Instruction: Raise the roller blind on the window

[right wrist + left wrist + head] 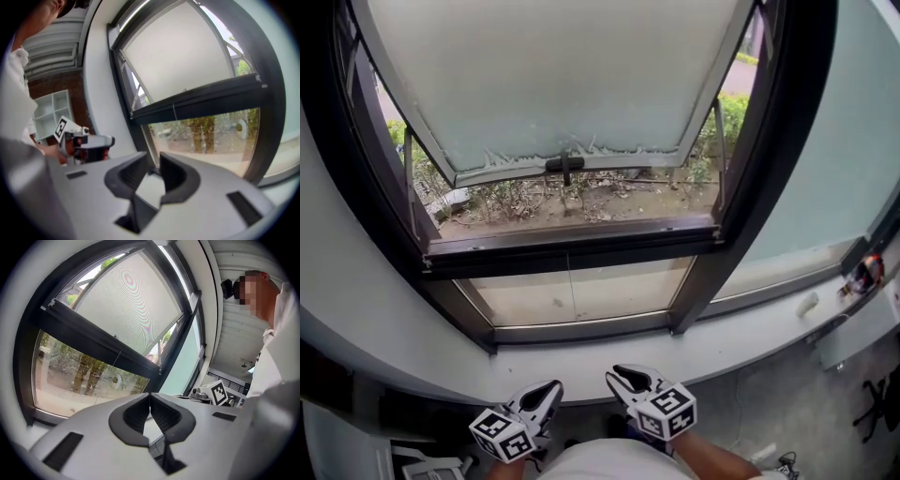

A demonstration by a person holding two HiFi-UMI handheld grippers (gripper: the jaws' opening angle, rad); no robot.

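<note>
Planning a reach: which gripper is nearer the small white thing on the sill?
Right. The right gripper sits left of the white thing; the left gripper is farther left.

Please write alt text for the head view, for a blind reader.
Two hand-held grippers, left gripper and right gripper, point at a window whose roller blind covers the upper pane; plants show below it, above a white sill.

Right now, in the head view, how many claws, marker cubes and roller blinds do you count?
Left claw, right claw: 2
Marker cubes: 2
Roller blind: 1
Total: 5
</note>
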